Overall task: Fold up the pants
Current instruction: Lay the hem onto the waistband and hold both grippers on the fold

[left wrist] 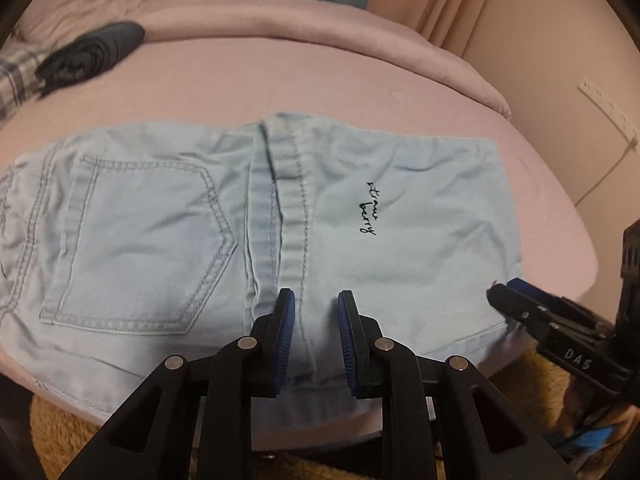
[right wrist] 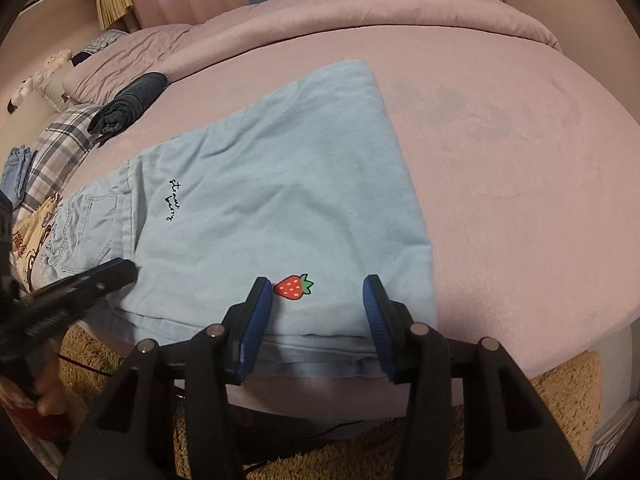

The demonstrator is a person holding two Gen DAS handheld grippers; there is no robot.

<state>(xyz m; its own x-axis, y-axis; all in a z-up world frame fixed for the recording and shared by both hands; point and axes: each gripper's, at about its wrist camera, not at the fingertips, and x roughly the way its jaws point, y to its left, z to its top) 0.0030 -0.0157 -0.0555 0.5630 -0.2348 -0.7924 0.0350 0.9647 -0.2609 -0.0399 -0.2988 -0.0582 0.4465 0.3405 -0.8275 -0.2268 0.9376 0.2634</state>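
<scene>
one pants (right wrist: 260, 200), two tongs (left wrist: 316, 336), one dark roll (right wrist: 128, 102)

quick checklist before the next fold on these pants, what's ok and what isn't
1. Pants already folded over on the bed: ok.
2. Left gripper at the near edge, fabric between its fingers: ok; firm pinch: cannot tell.
3. Right gripper over the hem by the strawberry patch, fabric between the fingers: ok; gripped: not ok, pads stand apart.
4. Bed beyond the pants bare for folding: ok.
5. Rolled dark garment out of the way: ok.
6. Fabric flat: not ok, creases near the back pocket.
</scene>
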